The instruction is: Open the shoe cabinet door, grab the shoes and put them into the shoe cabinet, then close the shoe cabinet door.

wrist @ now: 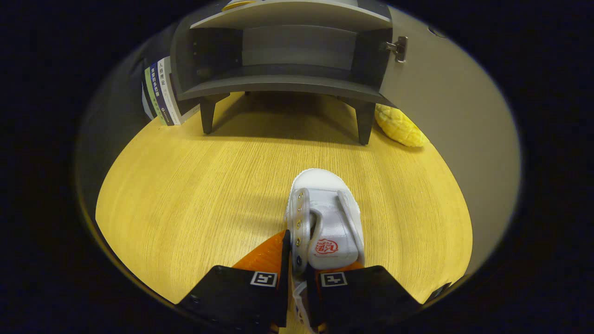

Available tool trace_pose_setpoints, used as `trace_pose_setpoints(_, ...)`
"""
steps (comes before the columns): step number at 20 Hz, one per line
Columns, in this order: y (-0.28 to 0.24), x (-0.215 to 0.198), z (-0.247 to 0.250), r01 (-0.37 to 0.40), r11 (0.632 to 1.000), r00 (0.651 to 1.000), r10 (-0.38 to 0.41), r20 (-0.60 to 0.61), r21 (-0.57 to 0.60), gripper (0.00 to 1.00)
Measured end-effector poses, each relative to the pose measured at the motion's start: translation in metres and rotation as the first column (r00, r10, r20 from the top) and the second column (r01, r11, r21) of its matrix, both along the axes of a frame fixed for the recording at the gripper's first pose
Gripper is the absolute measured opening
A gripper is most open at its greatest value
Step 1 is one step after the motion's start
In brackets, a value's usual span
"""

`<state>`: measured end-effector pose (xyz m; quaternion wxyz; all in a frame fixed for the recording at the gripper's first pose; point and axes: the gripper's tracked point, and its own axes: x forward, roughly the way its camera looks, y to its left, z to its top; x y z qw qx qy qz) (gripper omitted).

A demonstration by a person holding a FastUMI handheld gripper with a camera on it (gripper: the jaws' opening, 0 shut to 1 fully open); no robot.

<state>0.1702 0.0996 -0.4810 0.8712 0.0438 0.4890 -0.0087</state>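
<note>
- We see the tool point(296, 273) at the bottom centre, its fingers nearly closed, pinching the side wall of the white shoe point(325, 218).
- The shoe lies on the wooden counter point(185, 195), toe towards the cabinet.
- The shoe cabinet point(287, 55) stands at top centre, its door point(445, 116) swung open rightward.
- Books point(160, 90) lean upper left; a yellow object point(401, 127) sits beside the cabinet's right leg.
</note>
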Motion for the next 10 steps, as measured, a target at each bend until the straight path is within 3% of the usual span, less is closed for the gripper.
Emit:
trace_pose_setpoints(2, 0.001, 0.002, -0.001, -0.023, 1.0, 1.0, 0.023, 0.003, -0.001, 0.09)
trace_pose_setpoints(5, 0.003, -0.003, 0.0, -0.055, 0.998, 0.998, 0.055, 0.002, 0.006, 0.02)
trace_pose_setpoints(10, 0.006, -0.007, 0.018, -0.072, 0.997, 0.997, 0.072, 0.025, 0.008, 0.02)
